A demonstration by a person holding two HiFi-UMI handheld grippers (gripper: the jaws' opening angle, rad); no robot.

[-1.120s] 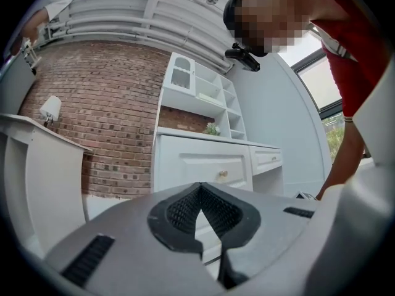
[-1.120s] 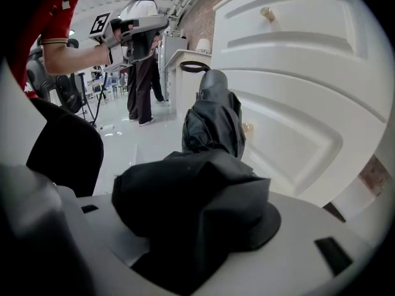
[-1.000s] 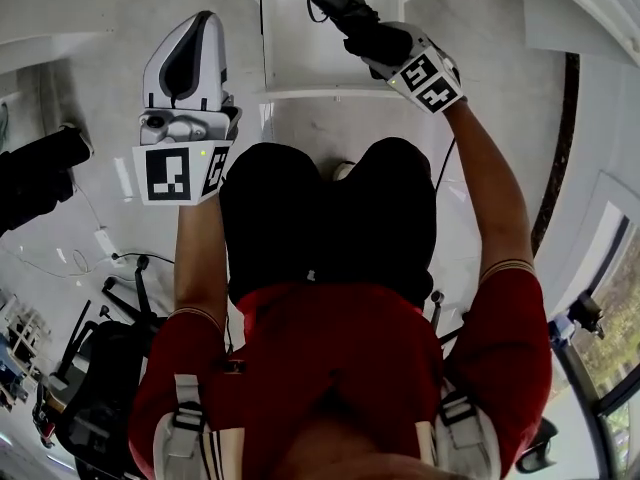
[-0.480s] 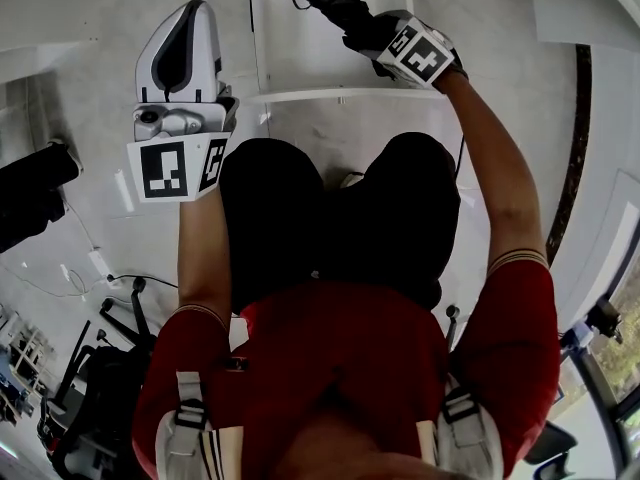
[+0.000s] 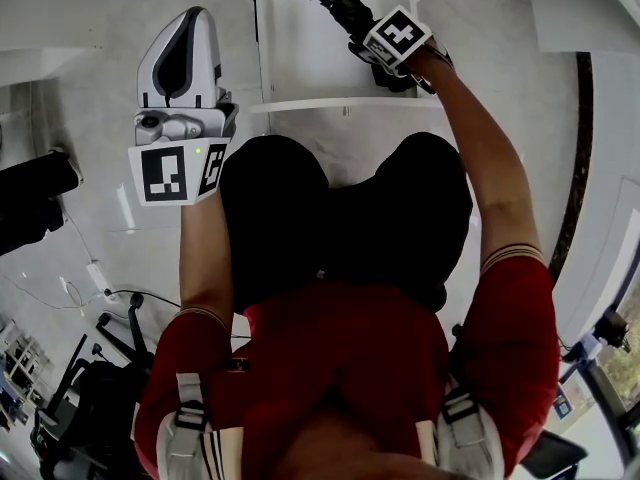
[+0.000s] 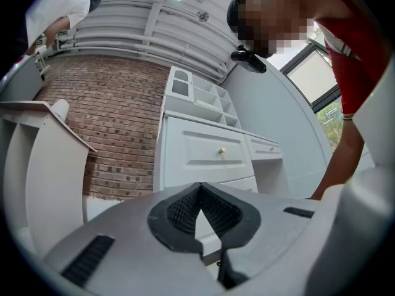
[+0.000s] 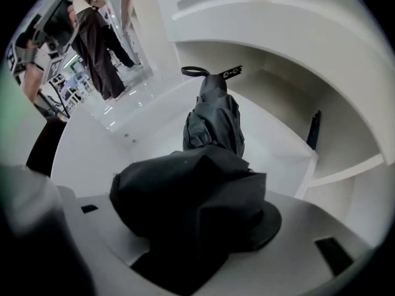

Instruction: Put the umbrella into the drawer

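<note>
A black folded umbrella (image 5: 338,6) hangs over the open white drawer (image 5: 300,43), its strap end pointing away from me. My right gripper (image 5: 368,30) is shut on the umbrella's near end. In the right gripper view the dark fabric bunches over the gripper (image 7: 197,196) and hides its pads, while the rest of the umbrella (image 7: 213,116) stretches into the drawer (image 7: 139,131). My left gripper (image 5: 192,28) is held up left of the drawer with nothing in it. In the left gripper view that gripper (image 6: 199,187) has its tips together.
A white cabinet (image 6: 207,150) with knobbed drawers stands against a brick wall (image 6: 111,110). My legs are just below the drawer's front edge (image 5: 340,101). A black object (image 5: 35,188) and cables (image 5: 90,278) lie on the floor at left. A person (image 7: 99,39) stands in the background.
My right gripper has carried the umbrella forward and a little left, farther over the open drawer, and its marker cube has turned. The left gripper has hardly moved.
</note>
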